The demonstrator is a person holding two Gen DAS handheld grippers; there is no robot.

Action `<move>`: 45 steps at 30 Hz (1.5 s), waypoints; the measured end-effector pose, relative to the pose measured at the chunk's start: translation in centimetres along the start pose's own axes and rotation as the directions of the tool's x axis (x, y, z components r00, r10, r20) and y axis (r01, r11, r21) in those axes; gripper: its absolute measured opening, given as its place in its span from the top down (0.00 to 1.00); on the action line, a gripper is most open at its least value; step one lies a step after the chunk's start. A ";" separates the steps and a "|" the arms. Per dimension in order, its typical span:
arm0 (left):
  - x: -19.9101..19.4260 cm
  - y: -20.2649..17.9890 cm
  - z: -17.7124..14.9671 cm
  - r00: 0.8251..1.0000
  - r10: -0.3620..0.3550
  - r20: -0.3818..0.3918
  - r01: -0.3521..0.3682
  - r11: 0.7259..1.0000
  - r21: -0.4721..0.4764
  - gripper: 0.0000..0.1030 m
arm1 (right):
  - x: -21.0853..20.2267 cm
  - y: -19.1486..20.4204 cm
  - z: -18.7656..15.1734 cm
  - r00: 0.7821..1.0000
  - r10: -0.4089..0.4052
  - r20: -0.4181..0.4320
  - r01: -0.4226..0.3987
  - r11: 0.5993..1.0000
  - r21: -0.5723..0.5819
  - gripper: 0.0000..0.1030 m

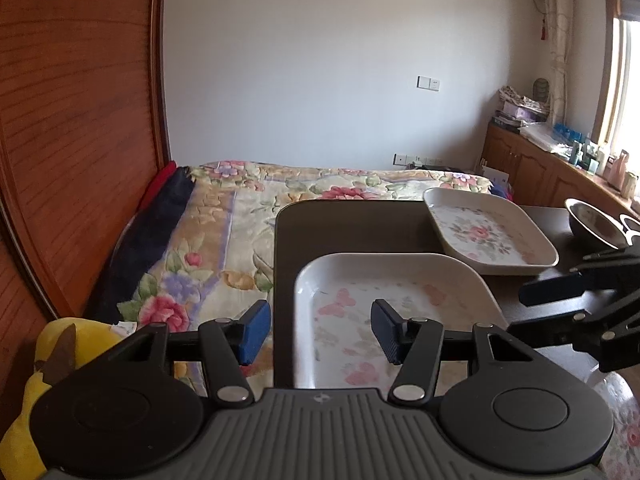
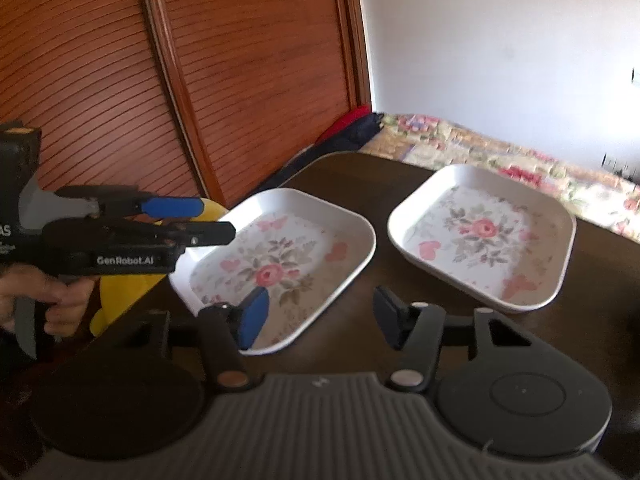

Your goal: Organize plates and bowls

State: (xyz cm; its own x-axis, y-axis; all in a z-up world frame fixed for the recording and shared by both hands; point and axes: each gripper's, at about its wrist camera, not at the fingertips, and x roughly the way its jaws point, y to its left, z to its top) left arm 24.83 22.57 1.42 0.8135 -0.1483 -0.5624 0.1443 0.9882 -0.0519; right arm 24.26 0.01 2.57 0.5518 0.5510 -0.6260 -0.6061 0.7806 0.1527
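Two white square plates with a rose print rest on a dark table [image 1: 352, 228]. The nearer plate [image 1: 400, 280] shows as the left plate [image 2: 276, 264] in the right wrist view. The farther plate [image 1: 488, 232] is the right one [image 2: 484, 236] there. My left gripper [image 1: 320, 332] is open, and the near plate's left rim lies between its blue pads untouched. My right gripper [image 2: 320, 320] is open too, straddling that plate's front right edge. Each gripper shows in the other's view: the right gripper [image 1: 560, 292] and the left gripper [image 2: 208, 220]. A metal bowl [image 1: 596, 224] stands at the table's far right.
A bed with a floral cover [image 1: 224, 240] borders the table's left and far sides. A slatted wooden wardrobe [image 2: 248, 60] stands behind. A yellow plush toy [image 1: 24, 420] lies at the near left. A person's hand [image 2: 48, 296] holds the left gripper's handle. Cluttered cabinets [image 1: 532, 164] line the window.
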 end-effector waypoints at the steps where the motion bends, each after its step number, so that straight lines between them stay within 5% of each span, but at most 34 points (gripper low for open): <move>1: 0.2 0.2 0.0 1.000 -0.001 -0.005 0.001 1.000 -0.003 0.18 | 0.3 -0.1 0.1 1.000 -0.001 -0.005 0.001 1.000 0.002 0.45; 23: 1.4 1.7 -1.1 0.996 -0.051 -0.075 0.047 0.998 -0.047 0.48 | 3.1 -0.2 0.2 0.995 0.037 -0.094 -0.033 0.998 0.047 0.73; 34: -1.4 0.3 -1.6 0.999 -0.048 -0.008 0.047 0.996 -0.075 0.48 | 2.4 -1.1 -0.1 0.997 0.040 -0.063 -0.033 0.994 0.108 0.82; 45: -4.9 -4.4 -0.9 0.998 -0.028 0.064 0.028 1.000 0.004 0.48 | -1.6 -2.3 -0.4 0.999 0.012 0.032 -0.016 0.990 0.141 0.88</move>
State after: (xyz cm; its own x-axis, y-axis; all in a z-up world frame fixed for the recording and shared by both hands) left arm 19.74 18.94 3.65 0.8435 -0.1785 -0.5065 0.1691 0.9835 -0.0649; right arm 24.54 -2.82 2.87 0.5624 0.5695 -0.5995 -0.5280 0.8053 0.2696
